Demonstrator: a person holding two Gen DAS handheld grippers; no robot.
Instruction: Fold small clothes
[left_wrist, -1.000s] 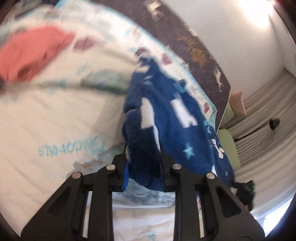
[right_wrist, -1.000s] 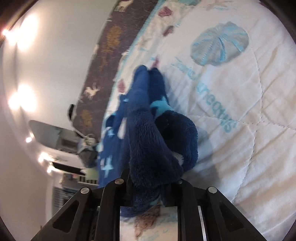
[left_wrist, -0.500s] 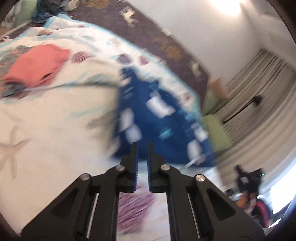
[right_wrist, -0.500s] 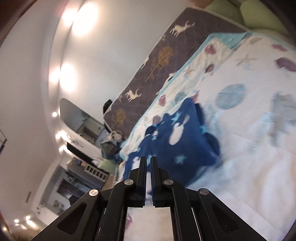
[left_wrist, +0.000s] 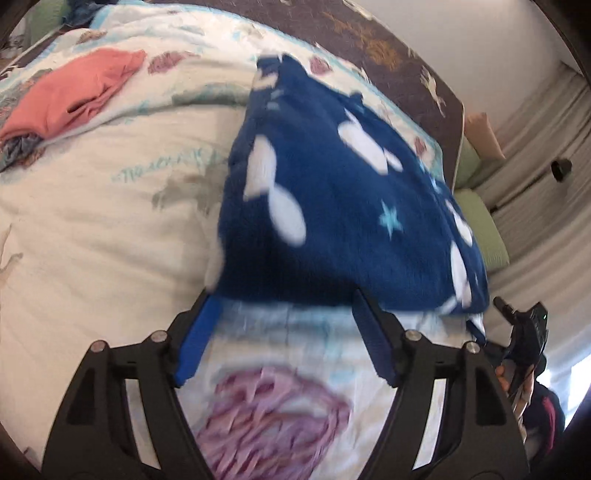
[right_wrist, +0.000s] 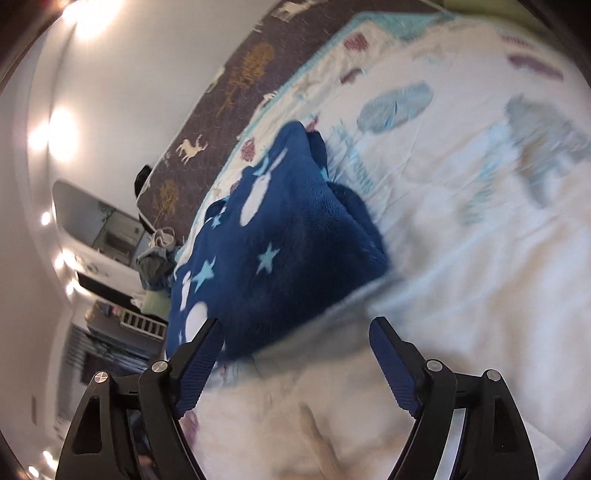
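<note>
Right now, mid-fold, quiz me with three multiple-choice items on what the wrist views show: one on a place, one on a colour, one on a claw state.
1. Where does the blue fleece garment lie?
A. on the quilt
B. on the floor
C. hanging from a claw

2. What colour is the folded garment at far left in the left wrist view?
A. green
B. coral red
C. black

3. How do the left claw and right claw stand?
A. both shut on cloth
B. one open, one shut
C. both open, holding nothing

Answers: 1 A, it rests flat on the quilt. 2 B, coral against white bedding. 3 C, fingers spread wide in each view.
</note>
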